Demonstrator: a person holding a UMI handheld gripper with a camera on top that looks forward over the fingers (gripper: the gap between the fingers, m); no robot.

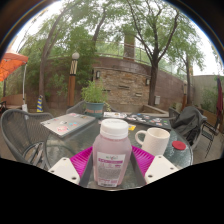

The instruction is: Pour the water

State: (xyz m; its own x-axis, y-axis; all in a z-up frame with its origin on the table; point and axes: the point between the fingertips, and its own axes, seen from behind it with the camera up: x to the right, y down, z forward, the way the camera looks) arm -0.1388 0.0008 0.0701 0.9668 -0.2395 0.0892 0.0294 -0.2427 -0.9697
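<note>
A clear plastic bottle [111,155] with a white cap, a pale label and pinkish contents stands upright between my fingers. My gripper [112,162] is shut on it, with the magenta pads [83,157] pressing on its two sides. The bottle's base is hidden below the fingers. Just ahead and to the right, a white mug [153,140] stands on the round glass table [60,145] with its handle turned towards the bottle.
A small red-topped object [179,146] lies right of the mug. A sheet of printed paper [68,123] rests on the table's far left. Metal chairs [15,130] ring the table, with a potted plant [95,97], a stone wall and trees beyond.
</note>
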